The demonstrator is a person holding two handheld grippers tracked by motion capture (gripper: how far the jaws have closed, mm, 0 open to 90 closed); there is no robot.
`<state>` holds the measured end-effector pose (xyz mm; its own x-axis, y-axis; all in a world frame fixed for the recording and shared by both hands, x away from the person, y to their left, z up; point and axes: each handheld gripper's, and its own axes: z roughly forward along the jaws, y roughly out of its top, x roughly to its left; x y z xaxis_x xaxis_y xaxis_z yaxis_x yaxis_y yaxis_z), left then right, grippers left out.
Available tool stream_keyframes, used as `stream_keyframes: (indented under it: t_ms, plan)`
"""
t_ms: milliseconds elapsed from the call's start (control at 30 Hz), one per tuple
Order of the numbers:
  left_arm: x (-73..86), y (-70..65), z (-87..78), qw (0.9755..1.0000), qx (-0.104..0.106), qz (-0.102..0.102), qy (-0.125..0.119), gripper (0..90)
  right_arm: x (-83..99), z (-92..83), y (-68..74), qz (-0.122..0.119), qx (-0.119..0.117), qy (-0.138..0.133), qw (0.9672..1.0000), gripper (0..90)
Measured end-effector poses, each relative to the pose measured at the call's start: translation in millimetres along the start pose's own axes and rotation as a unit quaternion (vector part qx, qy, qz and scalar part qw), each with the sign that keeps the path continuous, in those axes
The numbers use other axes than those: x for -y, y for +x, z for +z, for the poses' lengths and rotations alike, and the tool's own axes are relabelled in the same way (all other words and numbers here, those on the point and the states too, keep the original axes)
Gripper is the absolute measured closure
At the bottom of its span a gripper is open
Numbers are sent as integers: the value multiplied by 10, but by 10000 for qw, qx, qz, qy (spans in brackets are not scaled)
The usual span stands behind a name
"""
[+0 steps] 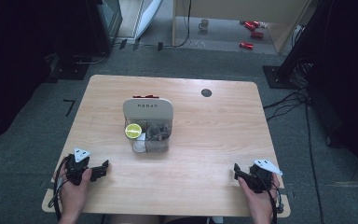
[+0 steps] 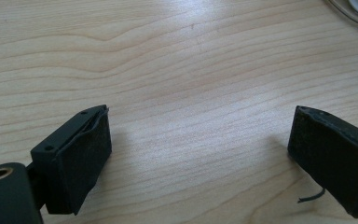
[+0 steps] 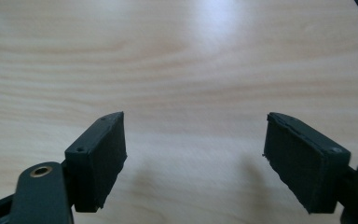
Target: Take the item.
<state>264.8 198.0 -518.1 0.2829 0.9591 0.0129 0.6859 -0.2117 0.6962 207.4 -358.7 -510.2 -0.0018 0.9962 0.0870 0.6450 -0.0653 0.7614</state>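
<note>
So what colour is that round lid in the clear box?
Lime green lid, clearest in the high view.

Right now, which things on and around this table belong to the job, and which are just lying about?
Job:
clear plastic organiser box with white lid
green round disc inside it
left gripper
right gripper

Lying about:
white mug on floor
red cans on floor
</note>
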Motion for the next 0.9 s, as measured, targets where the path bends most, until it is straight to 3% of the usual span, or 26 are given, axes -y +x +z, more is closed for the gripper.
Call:
stream_keyframes:
  t_ms: [100, 133, 200, 533, 767, 900]
  plan:
    - [0, 0, 0, 10000, 0, -1, 1, 64, -138, -28, 101, -68, -127, -158, 9998, 229]
    - [0, 0, 0, 10000, -1, 1, 0, 65, -268, -42, 192, -150, -253, -251, 9993, 246]
    - [0, 0, 0, 10000, 0, 1, 1, 65, -329, -46, 236, -150, -318, -274, 9990, 254]
    - [0, 0, 0, 10000, -1, 0, 0, 64, -865, -27, 726, -365, -792, -523, 9948, 271]
    - [0, 1, 1, 10000, -2, 0, -2, 64, -1128, 95, 1080, -579, -1071, -673, 9903, 330]
    - [0, -2, 3, 10000, -3, -16, -16, 64, -1199, 143, 1214, -641, -1184, -659, 9887, 337]
